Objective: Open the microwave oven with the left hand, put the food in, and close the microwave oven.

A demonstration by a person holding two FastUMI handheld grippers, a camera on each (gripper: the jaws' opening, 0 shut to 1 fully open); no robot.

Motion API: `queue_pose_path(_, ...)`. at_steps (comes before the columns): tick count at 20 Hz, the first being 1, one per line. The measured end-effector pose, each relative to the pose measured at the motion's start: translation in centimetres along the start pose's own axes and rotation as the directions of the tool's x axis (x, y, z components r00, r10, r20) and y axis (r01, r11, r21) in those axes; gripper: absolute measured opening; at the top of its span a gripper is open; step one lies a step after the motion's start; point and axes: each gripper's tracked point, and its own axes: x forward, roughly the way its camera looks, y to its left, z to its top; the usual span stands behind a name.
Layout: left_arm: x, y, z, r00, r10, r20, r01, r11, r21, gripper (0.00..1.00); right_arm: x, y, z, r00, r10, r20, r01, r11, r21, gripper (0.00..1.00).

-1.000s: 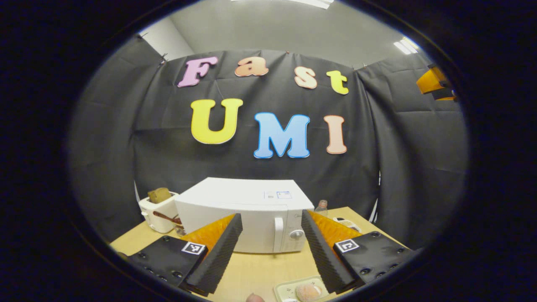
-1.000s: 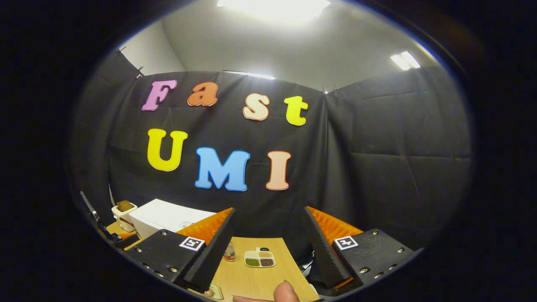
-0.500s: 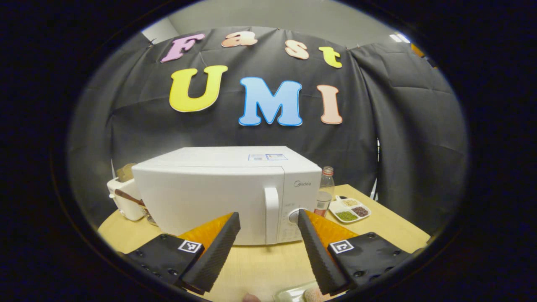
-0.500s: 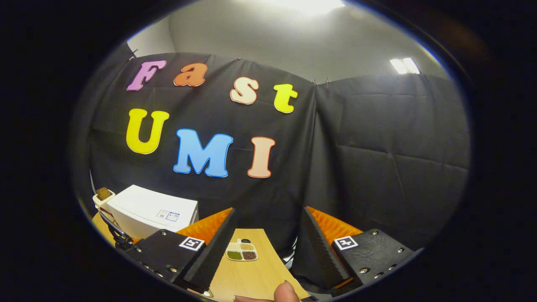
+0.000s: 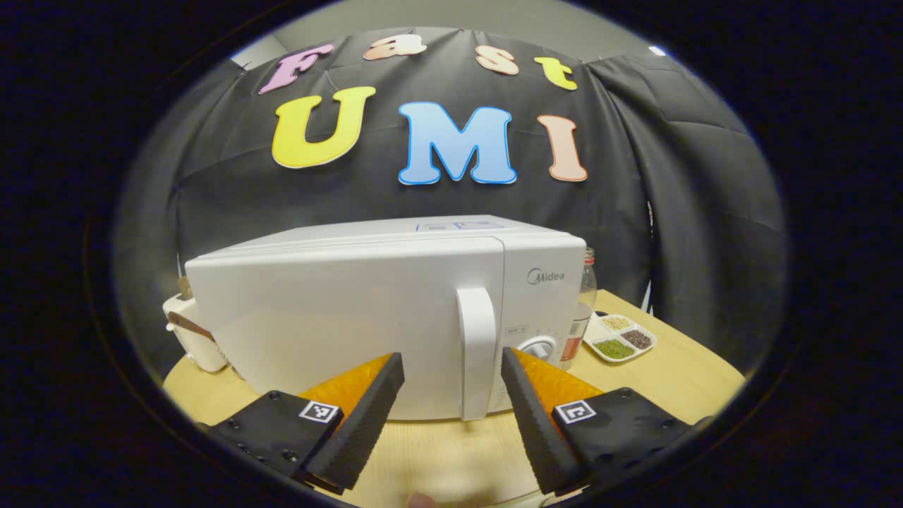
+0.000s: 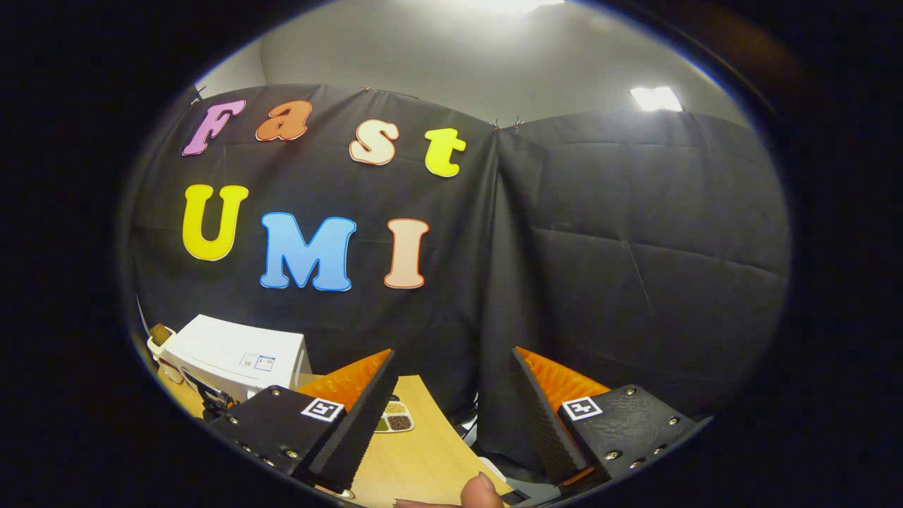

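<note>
The white microwave [image 5: 338, 310] stands close in front in the left gripper view, with its door closed. Its upright white handle [image 5: 476, 353] is on the right side of the door, beside the control knob [image 5: 540, 347]. My left gripper [image 5: 450, 355] is open and low over the table, a short way from the door. The handle lies ahead between its fingers, nearer the right one, and touches neither. My right gripper [image 6: 452, 353] is open and holds nothing. It points at the booth wall, with the microwave [image 6: 236, 356] far off at its left.
A glass bottle [image 5: 583, 296] and a divided dish of grains [image 5: 621, 337] sit right of the microwave on the wooden table [image 5: 444, 451]. A white toaster [image 5: 192, 339] stands at its left. The table's right edge [image 6: 451, 444] drops off under the right gripper. A thumb [image 6: 480, 490] shows at the bottom.
The left gripper has moved in towards the microwave, which looms larger; the plate with food has slid out under its fingers. The right gripper has swung rightwards. Both stay open.
</note>
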Motion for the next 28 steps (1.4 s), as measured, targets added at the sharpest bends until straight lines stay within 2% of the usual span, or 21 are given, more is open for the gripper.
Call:
queue_pose_path(1,0.3,0.1,-0.1,1.0,0.002,-0.001,-0.002,1.0,0.004,0.96,-0.2,-0.4,-0.2,1.0,-0.005,-0.005,0.005,1.0,0.001,0.97)
queue_pose_path(2,0.6,0.1,-0.3,1.0,0.005,-0.004,-0.005,1.0,0.004,0.93,-0.5,-0.8,-0.5,1.0,-0.012,-0.007,0.012,1.0,0.0,0.96)
queue_pose_path(3,1.2,0.1,-0.7,1.0,0.008,-0.016,-0.008,1.0,0.001,0.96,-0.7,-1.4,-0.5,1.0,-0.021,-0.005,0.021,1.0,0.0,0.96)
queue_pose_path(5,2.0,0.3,-0.8,0.999,0.007,-0.04,-0.008,1.0,-0.018,0.96,-1.3,-2.3,-0.3,0.999,-0.042,0.008,0.042,0.999,0.018,0.96)
queue_pose_path(9,2.4,-0.3,-1.2,0.998,0.012,-0.06,-0.019,0.994,-0.111,0.92,-2.6,-3.1,-1.4,0.999,-0.04,-0.016,0.041,0.998,0.037,0.96)
queue_pose_path(11,2.9,-2.1,-2.1,0.995,-0.019,-0.102,0.008,0.995,-0.103,0.81,-3.5,-3.7,-0.7,0.998,-0.054,0.011,0.054,0.998,0.012,0.97)
queue_pose_path(12,2.8,-2.5,-1.8,0.994,0.0,-0.107,-0.005,0.999,-0.044,0.65,-3.9,-4.1,-0.3,0.998,-0.065,0.028,0.065,0.998,0.002,0.96)
queue_pose_path(13,0.7,-2.4,-1.1,0.993,0.025,-0.114,-0.027,1.0,-0.016,0.49,-4.5,-4.4,0.0,0.997,-0.068,0.035,0.069,0.998,-0.004,0.96)
queue_pose_path(14,2.7,-2.5,-1.8,0.992,0.03,-0.119,-0.034,0.999,-0.034,0.34,-5.1,-4.5,0.0,0.997,-0.07,0.042,0.07,0.998,-0.004,0.96)
queue_pose_path(16,2.7,-2.4,-1.9,0.994,0.027,-0.108,-0.032,0.999,-0.044,0.31,-6.0,-5.2,0.2,0.996,-0.079,0.047,0.079,0.997,0.005,0.96)
queue_pose_path(18,2.9,-2.2,-2.2,0.993,0.042,-0.109,-0.041,0.999,0.019,0.3,-7.1,-5.8,0.3,0.995,-0.087,0.055,0.085,0.996,0.025,0.96)
queue_pose_path(20,2.8,-2.3,-2.0,0.994,0.05,-0.095,-0.046,0.998,0.038,0.28,-7.9,-6.1,0.3,0.994,-0.089,0.063,0.086,0.995,0.059,0.96)
queue_pose_path(23,2.8,-2.4,-2.2,0.993,0.049,-0.107,-0.048,0.999,0.012,0.28,-9.2,-6.9,0.0,0.993,-0.1,0.068,0.093,0.991,0.099,0.96)
queue_pose_path(24,2.8,-2.4,-2.1,0.993,0.043,-0.113,-0.042,0.999,0.008,0.24,-9.6,-7.4,-0.2,0.992,-0.107,0.069,0.099,0.989,0.108,0.96)
queue_pose_path(28,2.6,-2.3,-2.2,0.992,0.026,-0.126,-0.022,0.999,0.032,0.23,-10.9,-8.5,-0.9,0.991,-0.119,0.055,0.111,0.985,0.135,0.96)
